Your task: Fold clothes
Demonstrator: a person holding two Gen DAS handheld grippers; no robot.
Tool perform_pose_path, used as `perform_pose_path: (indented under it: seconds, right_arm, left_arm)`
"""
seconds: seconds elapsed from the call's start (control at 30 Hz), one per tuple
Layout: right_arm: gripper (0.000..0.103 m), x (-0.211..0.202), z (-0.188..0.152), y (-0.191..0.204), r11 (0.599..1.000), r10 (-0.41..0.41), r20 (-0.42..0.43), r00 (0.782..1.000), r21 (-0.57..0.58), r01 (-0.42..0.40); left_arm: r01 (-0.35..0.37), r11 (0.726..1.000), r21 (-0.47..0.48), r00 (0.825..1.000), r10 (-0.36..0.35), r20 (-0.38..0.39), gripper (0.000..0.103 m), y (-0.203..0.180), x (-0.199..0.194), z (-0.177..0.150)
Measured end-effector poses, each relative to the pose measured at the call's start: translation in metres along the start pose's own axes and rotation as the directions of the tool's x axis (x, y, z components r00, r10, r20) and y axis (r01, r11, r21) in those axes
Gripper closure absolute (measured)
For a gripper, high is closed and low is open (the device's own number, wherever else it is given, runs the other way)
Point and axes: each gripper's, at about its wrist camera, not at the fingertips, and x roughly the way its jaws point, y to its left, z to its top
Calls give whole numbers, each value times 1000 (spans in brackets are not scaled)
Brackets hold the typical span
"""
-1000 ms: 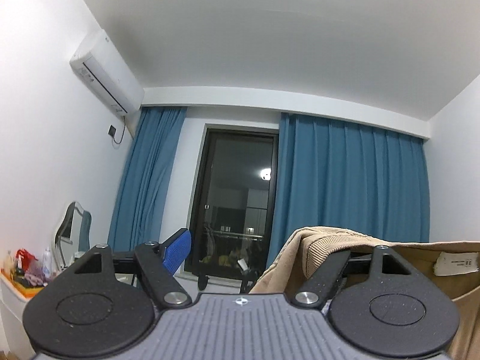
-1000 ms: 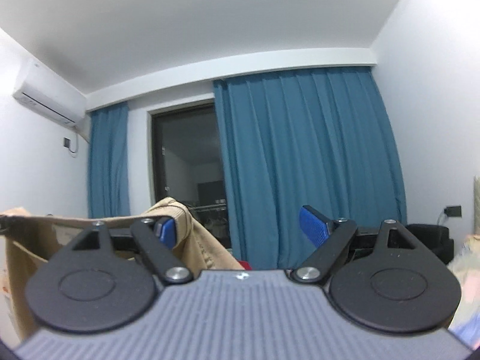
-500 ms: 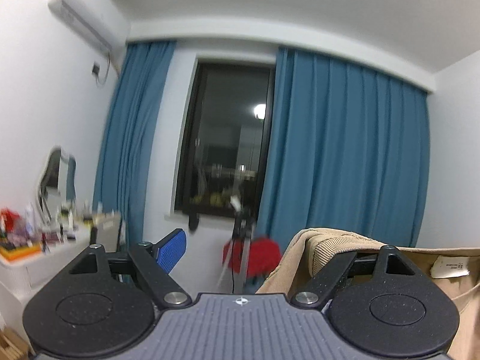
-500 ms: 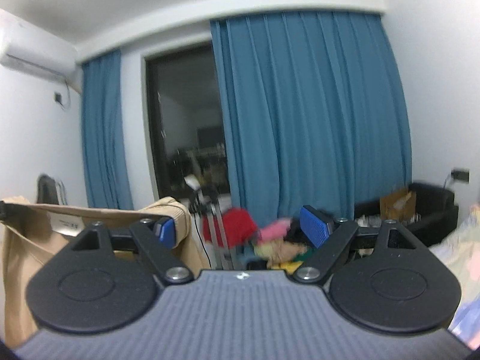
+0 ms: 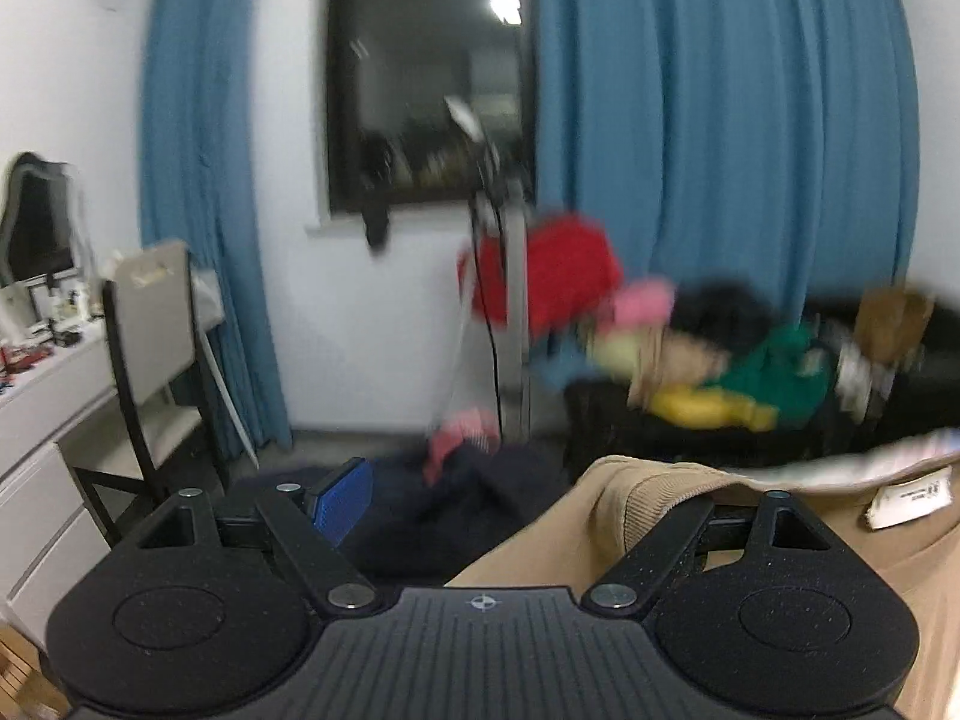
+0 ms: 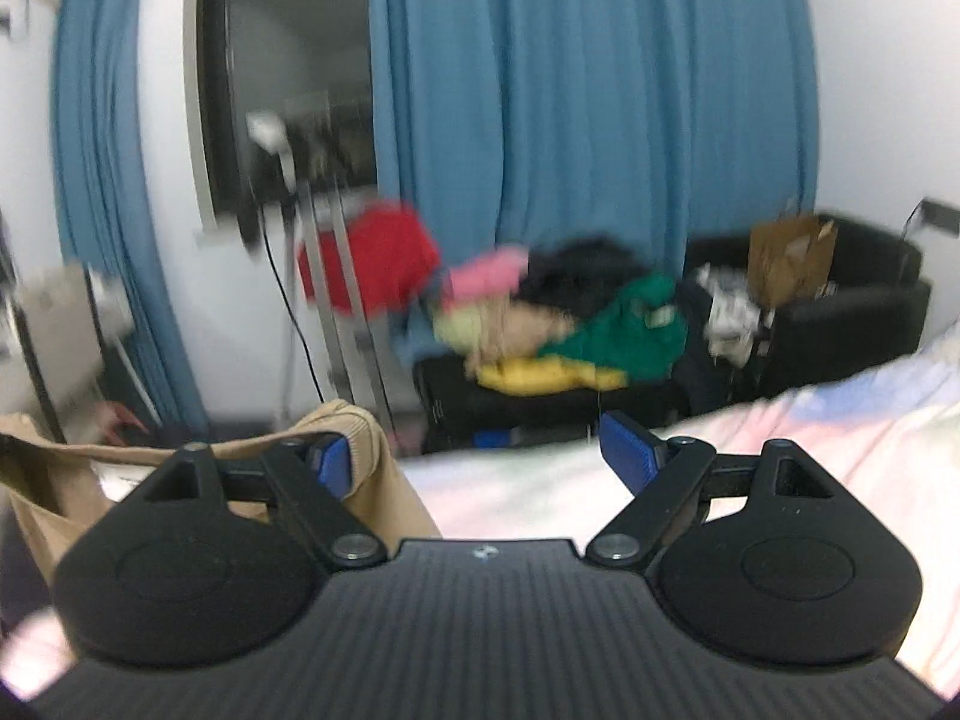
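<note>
Hooking seems to be how the tan ribbed-knit garment (image 5: 636,495) is being carried: both claws are standing wide open, and the cloth is draping over one finger of each rather than being pinched. On the left claw (image 5: 522,495) the knit is lying over the right-hand finger, hiding its pad, while the blue pad (image 5: 343,499) on the other finger is showing bare. On the right claw (image 6: 480,459) the fabric is wrapping around the left-hand finger, with a white label (image 5: 912,493) facing the left camera between the two tools.

To do this step well, the person is probably needing to keep the span between the claws taut and level while lowering the garment toward the pale patterned bed sheet (image 6: 810,438) lying ahead and to the right of the right claw. Since nothing is clamping the cloth, any sharp tilt is risking a slip off the fingers.

Beyond the claws, a heap of red, pink, yellow and green clothes (image 6: 540,324) is sitting on dark furniture before the blue curtains (image 6: 588,90). A dark-framed chair (image 5: 150,348) and a white desk (image 5: 42,396) are standing off to the left of the left claw, and dark cloth (image 5: 468,510) is lying on the floor just ahead of it. Both views are blurring, so finer detail is staying unclear.
</note>
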Motion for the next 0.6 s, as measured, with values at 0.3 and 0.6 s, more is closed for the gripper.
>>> perform_pose_path:
  seconds: [0.3,0.6]
  right_arm:
    - [19,147,-85,45,937,-99,-414,905,-344,-55]
    - [19,109,-80,63,957,175,-377,909,-151,-247]
  left_arm:
    - [1,947,322,956,93,-277,20,-51,146,-82]
    - [158,962,224,917,-59,-394,15,-44,138,-82]
